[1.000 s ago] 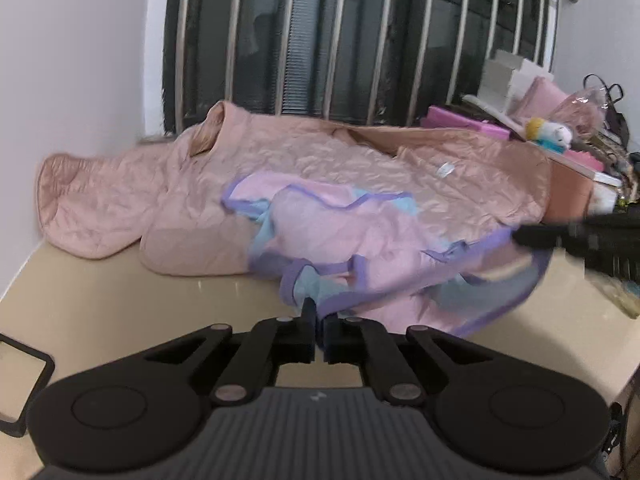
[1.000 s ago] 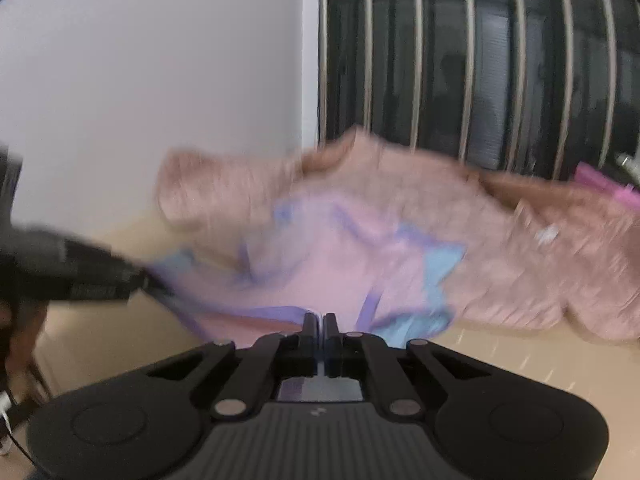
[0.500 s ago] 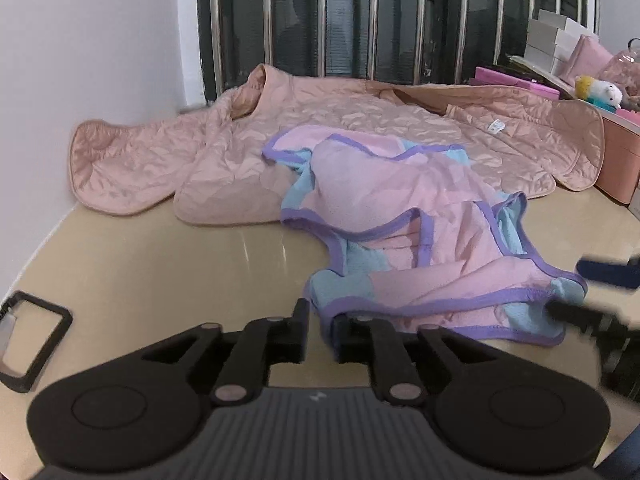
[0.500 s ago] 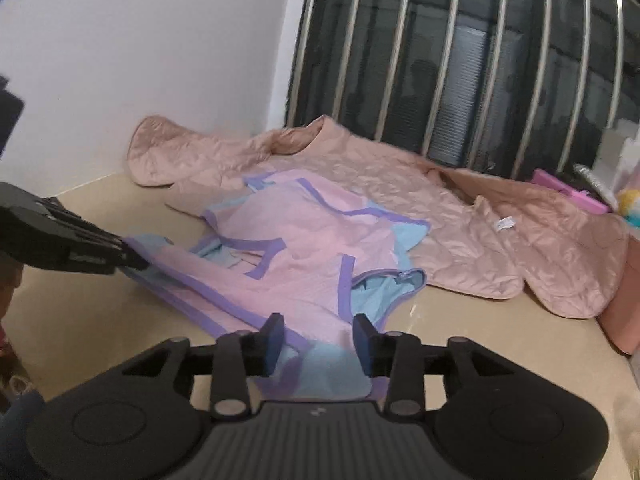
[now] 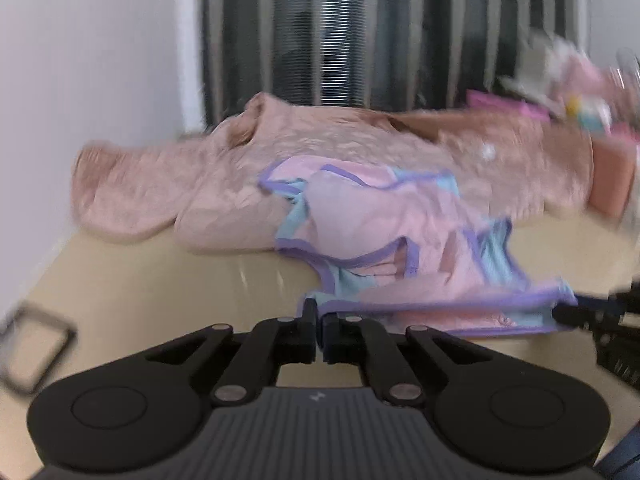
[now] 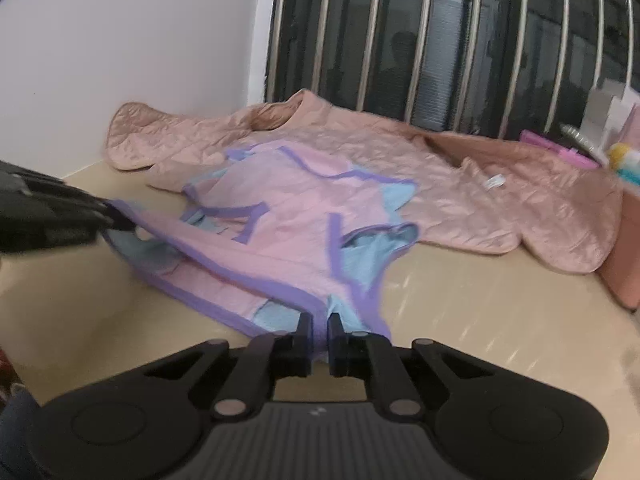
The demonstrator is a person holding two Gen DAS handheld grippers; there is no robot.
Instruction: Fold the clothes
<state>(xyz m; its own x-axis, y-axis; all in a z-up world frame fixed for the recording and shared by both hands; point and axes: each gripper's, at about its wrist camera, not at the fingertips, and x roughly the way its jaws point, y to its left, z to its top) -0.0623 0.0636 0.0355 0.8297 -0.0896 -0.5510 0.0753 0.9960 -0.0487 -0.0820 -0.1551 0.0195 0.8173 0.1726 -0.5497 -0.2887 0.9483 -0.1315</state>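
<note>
Domestic room, likely a bedroom. Glossy beige tabletop (image 6: 460, 312) against a white wall (image 6: 140, 40); barred window (image 6: 460, 40) at 12 o'clock, dark outside. Quilted pink jacket (image 6: 500, 208) spread across it. At 2 o'clock: pink boxes (image 6: 560, 152), household clutter

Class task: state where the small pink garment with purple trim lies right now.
In both wrist views the pink garment lies on the beige tabletop, its far part overlapping the quilted pink jacket by the barred window; the left claw and right claw pinch its near hem.
</note>
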